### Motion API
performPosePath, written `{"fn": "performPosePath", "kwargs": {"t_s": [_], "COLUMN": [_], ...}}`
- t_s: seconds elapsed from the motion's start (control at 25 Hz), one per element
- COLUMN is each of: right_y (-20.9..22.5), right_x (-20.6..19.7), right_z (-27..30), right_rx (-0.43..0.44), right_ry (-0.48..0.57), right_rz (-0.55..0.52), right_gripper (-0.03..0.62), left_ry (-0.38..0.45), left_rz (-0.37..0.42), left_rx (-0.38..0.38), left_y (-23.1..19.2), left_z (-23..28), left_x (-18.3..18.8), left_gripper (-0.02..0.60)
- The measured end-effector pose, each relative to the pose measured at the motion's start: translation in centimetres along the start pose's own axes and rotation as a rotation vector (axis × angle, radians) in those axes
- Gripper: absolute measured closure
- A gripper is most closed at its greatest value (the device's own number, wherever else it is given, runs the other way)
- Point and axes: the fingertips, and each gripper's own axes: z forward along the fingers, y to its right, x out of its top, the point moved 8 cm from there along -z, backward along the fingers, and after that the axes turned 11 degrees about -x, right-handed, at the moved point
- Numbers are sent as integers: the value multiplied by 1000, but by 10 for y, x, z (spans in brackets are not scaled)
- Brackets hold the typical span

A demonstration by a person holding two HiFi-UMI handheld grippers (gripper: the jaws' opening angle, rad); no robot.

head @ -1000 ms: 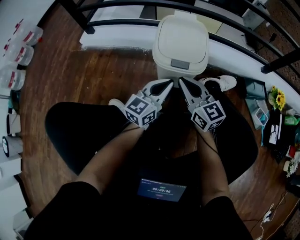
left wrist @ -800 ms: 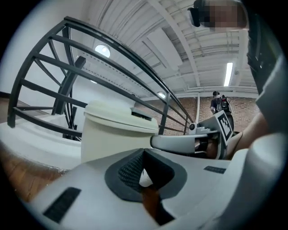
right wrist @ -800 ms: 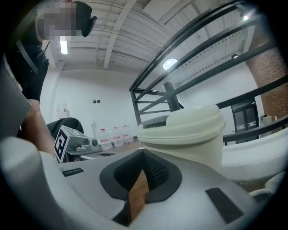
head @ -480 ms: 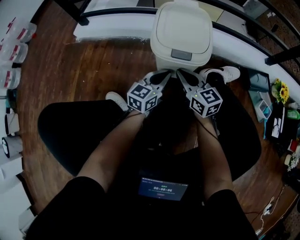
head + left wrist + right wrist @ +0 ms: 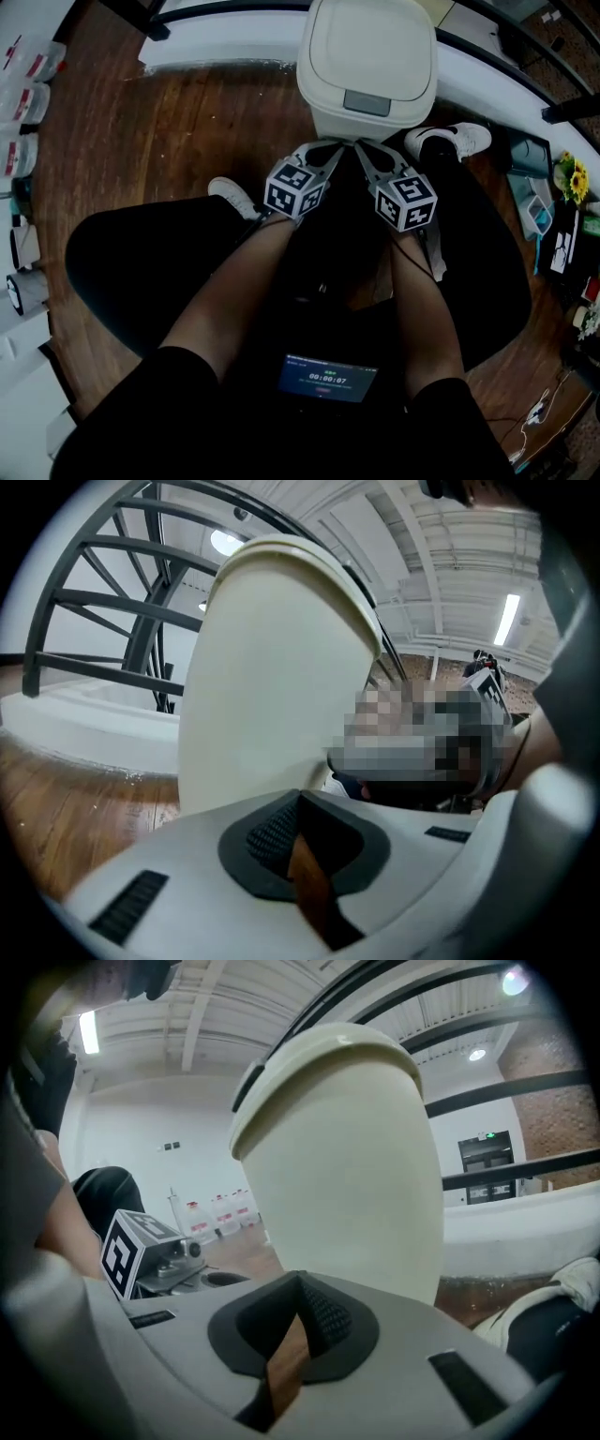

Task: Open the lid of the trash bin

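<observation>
On the wooden floor (image 5: 187, 122) stands one cream trash bin (image 5: 367, 66), its lid (image 5: 394, 37) down. Just before it hover two grippers, the left gripper (image 5: 333, 150) and the right gripper (image 5: 365, 150), both with jaws pressed together, holding nothing.

i'm seeing a big loft-like hall here: wood floor (image 5: 178, 131), black railing (image 5: 511, 1090), brick wall (image 5: 558, 1035), strip light (image 5: 507, 619) on a high white ceiling (image 5: 216, 1007).
</observation>
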Motion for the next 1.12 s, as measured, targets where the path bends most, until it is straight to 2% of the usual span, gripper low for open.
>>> {"fn": "performPosePath", "kwargs": {"t_s": [0.2,0.56,1.12], "right_y": [11,28,47], "right_x": [-29,-52,-64], "right_z": [13,35,56], "right_rx": [-10,-23,-18], "right_ry": [-54,-110,-199], "right_rz": [23,20,56], "right_gripper": [577,577,577], "left_ry": [-54,-117,-165], "left_rz": [-34,-74,-130], "left_rx": [4,7,35], "left_y": [-16,-43,-78], "left_z": [22,57,87], "left_x": [-25,-57,-72], "left_gripper": [566,566,566]}}
